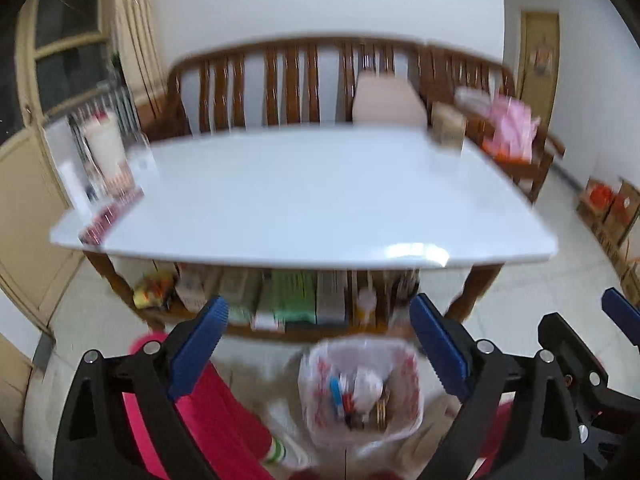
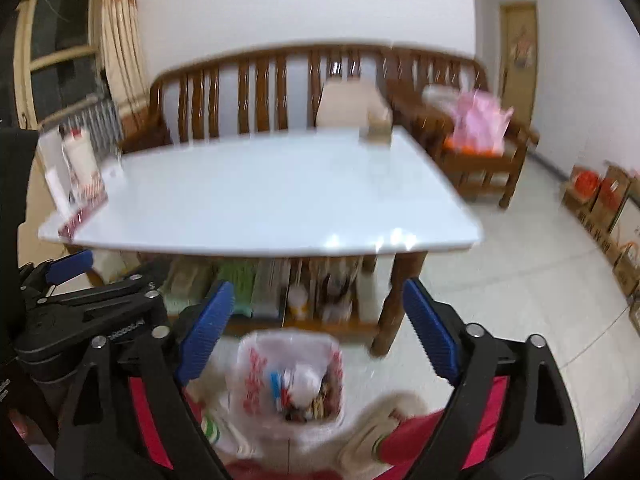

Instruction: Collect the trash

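A trash bin lined with a white and red plastic bag point(image 1: 360, 392) stands on the floor in front of the table, with several wrappers and scraps inside; it also shows in the right wrist view point(image 2: 290, 380). My left gripper point(image 1: 320, 344) is open and empty, held above and around the bin. My right gripper point(image 2: 316, 328) is open and empty, also above the bin. The right gripper shows at the right edge of the left wrist view point(image 1: 576, 360). The left gripper shows at the left in the right wrist view point(image 2: 80, 300). Both views are blurred.
A white-topped table point(image 1: 304, 196) stands ahead, with boxes and a bottle point(image 1: 102, 144) at its left end, a small box point(image 1: 448, 126) at the far right, and items on the shelf below point(image 1: 288, 296). A wooden bench point(image 2: 312, 88) stands behind. Cartons point(image 2: 604, 196) line the right wall. My red-trousered legs flank the bin.
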